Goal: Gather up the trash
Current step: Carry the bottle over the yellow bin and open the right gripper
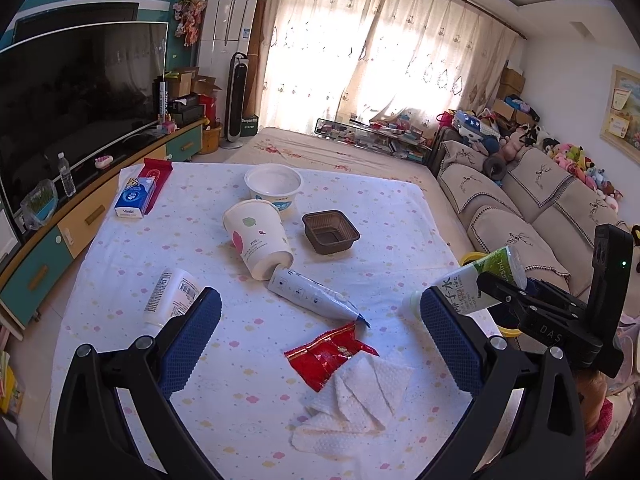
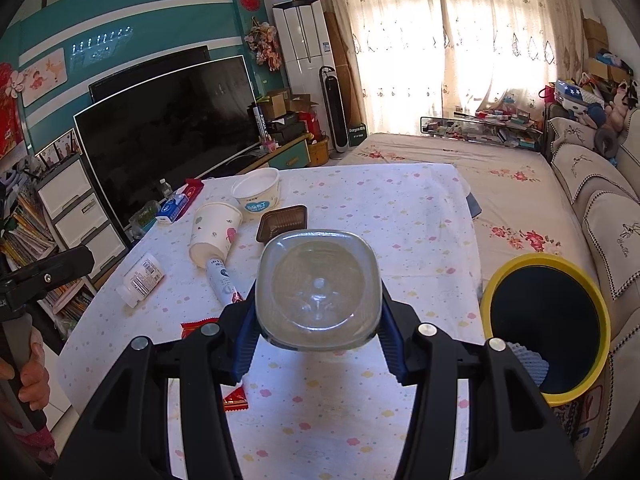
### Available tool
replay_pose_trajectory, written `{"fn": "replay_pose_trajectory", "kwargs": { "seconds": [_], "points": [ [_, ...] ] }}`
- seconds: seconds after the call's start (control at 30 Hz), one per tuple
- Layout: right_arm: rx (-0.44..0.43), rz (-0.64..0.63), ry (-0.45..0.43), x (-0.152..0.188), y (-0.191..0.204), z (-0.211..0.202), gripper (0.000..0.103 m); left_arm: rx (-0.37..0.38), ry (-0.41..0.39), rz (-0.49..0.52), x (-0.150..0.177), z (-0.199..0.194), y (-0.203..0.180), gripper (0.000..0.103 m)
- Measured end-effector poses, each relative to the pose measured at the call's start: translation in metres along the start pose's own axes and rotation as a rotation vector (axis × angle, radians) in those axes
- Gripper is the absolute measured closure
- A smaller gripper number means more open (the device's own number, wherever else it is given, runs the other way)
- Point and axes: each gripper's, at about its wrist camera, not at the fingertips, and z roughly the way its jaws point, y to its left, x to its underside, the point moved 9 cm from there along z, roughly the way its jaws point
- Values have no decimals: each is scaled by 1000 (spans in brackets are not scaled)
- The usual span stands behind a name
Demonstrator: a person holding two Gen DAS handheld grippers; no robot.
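My right gripper (image 2: 318, 332) is shut on a clear plastic bottle (image 2: 318, 288), held above the table with its base toward the camera. In the left wrist view the same bottle (image 1: 476, 280) shows a green label and lies tilted in the right gripper (image 1: 500, 296) at the table's right edge. A yellow-rimmed bin (image 2: 544, 328) stands just right of it, beside the table. My left gripper (image 1: 320, 320) hangs open over a red wrapper (image 1: 332, 354), a white tissue (image 1: 352, 404) and a squeezed tube (image 1: 316, 296).
On the dotted tablecloth (image 1: 160, 248) lie a tipped paper cup (image 1: 260, 240), a white bowl (image 1: 274, 186), a brown tray (image 1: 330, 232), a white pill bottle (image 1: 172, 296) and a blue carton (image 1: 134, 198). A TV cabinet runs along the left, a sofa along the right.
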Motion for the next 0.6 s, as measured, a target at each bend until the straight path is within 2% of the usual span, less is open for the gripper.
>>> {"fn": "replay_pose_trajectory", "kwargs": {
  "seconds": [0.6],
  "points": [
    [17, 18, -24, -12, -11, -7, 54, 4, 6, 7, 4, 6, -1, 5]
  ]
}}
